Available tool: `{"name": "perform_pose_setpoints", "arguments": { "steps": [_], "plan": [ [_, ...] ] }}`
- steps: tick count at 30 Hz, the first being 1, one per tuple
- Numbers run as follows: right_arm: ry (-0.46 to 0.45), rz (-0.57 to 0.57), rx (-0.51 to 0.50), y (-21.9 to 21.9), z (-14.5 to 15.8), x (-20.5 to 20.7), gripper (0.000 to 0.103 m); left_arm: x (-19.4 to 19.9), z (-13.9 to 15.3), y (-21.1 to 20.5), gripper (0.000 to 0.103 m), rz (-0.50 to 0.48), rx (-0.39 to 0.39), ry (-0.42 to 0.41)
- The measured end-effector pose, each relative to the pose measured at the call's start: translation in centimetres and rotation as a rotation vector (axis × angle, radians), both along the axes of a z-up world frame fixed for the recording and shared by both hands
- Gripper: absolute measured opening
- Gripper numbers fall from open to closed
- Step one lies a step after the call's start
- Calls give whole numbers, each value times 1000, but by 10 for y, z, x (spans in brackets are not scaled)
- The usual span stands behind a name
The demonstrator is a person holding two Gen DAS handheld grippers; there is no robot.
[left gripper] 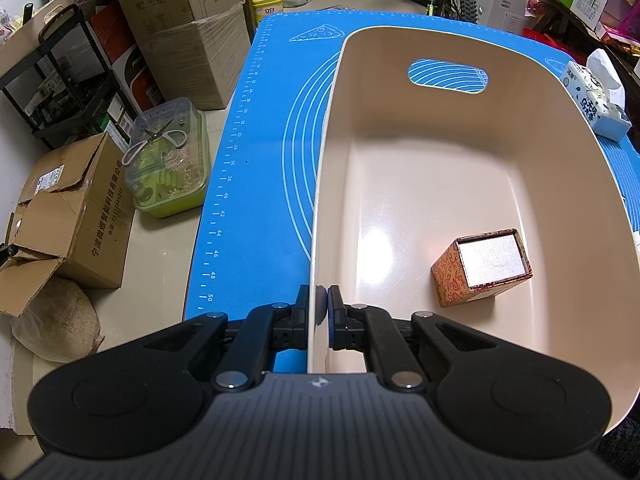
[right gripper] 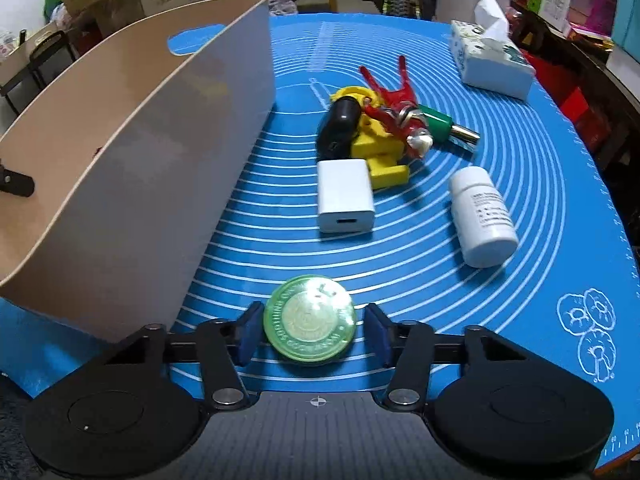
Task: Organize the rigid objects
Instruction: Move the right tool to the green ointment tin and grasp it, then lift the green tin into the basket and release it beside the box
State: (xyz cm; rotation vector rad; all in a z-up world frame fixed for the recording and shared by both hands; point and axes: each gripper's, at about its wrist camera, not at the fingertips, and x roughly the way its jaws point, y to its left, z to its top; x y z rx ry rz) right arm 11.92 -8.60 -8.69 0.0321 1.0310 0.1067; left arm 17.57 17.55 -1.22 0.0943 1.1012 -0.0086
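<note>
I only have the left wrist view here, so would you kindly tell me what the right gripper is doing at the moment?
Observer: The right gripper is low over the blue mat, its jaws on either side of a round green tin, with a small gap at each pad.
Operator: Thank you. What else is still outside the bin?
Observer: A white charger, a white bottle lying on its side, and a pile of yellow, red, black and green pieces.
Operator: And where is the bin relative to that tin?
Observer: The beige bin stands just left of the tin in the right wrist view.
</note>
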Motion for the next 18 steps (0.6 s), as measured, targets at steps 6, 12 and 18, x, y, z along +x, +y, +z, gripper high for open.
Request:
{"name": "perform_pose_setpoints", "arguments": {
  "steps": [6, 12, 18],
  "plan": [
    [-26, 9, -49, 4, 2, -4, 54, 0, 0, 1, 10, -1, -2, 0],
    [-97, -50, -37, -6, 23, -5, 54, 0, 0, 1, 10, -1, -1, 0],
    [-226, -97, -18, -12, 63, 0, 54, 0, -1, 1, 10, -1, 1, 1]
  ]
}}
